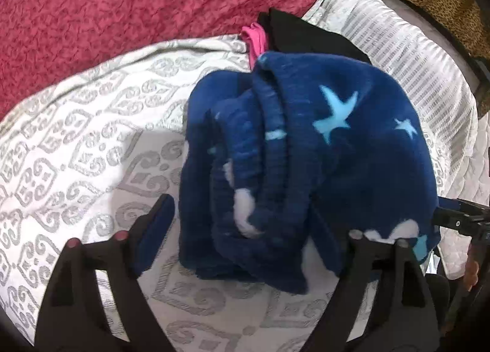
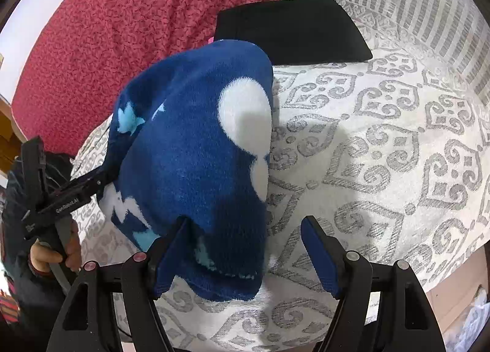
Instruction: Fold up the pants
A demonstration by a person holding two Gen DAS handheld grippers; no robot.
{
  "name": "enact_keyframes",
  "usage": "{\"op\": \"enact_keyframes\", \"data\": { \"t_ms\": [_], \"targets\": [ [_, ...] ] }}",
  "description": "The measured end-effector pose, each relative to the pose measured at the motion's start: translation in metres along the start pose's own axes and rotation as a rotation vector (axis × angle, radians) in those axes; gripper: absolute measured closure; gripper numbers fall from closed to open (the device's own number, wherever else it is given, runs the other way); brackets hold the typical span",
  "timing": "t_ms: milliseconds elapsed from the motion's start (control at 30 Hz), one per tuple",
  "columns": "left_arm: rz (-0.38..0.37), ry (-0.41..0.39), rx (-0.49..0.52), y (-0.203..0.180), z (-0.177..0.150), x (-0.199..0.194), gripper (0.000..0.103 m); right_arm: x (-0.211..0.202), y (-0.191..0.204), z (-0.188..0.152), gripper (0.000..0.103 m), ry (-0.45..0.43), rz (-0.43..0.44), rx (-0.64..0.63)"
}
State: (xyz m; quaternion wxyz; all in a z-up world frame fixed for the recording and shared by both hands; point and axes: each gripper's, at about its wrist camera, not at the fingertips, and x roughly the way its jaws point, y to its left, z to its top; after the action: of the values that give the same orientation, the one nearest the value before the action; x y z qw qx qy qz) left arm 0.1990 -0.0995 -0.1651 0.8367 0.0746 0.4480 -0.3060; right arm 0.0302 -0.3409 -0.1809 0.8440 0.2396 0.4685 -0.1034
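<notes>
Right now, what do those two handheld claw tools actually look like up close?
Each is a black plastic frame with two angled fingers lined with blue pads and small round pinkish or grey pivot caps. The left gripper carries white lettering on its black body and a grey handle. The hand holding it emerges from a dark sleeve.

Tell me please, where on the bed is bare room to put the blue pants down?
Free: patterned white cover right of the blue fleece pants, in front of the black folded garment; also the cover left of them in the left view. Crowded: behind the pants, by the pink cloth.

Patterned bedspread (image 2: 382, 137) – red blanket (image 1: 122, 9) behind.
</notes>
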Motion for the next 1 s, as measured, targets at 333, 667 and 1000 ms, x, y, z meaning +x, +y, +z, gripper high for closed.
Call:
{"op": "enact_keyframes", "data": {
  "t_ms": [333,667,1000],
  "targets": [
    [-0.017,0.013,-0.049,0.011,-0.005,0.01,0.009,-0.005,0.012,0.007,0.027,-0.023,-0.026,-0.041],
    [0.153,-0.044,0.066,-0.006,-0.002,-0.006,0.009,-0.018,0.036,0.037,0.058,-0.09,-0.057,-0.112],
    [0.087,0.002,-0.013,0.009,0.0,0.003,0.009,0.065,0.043,0.06,0.069,0.004,-0.005,-0.122]
  ]
}}
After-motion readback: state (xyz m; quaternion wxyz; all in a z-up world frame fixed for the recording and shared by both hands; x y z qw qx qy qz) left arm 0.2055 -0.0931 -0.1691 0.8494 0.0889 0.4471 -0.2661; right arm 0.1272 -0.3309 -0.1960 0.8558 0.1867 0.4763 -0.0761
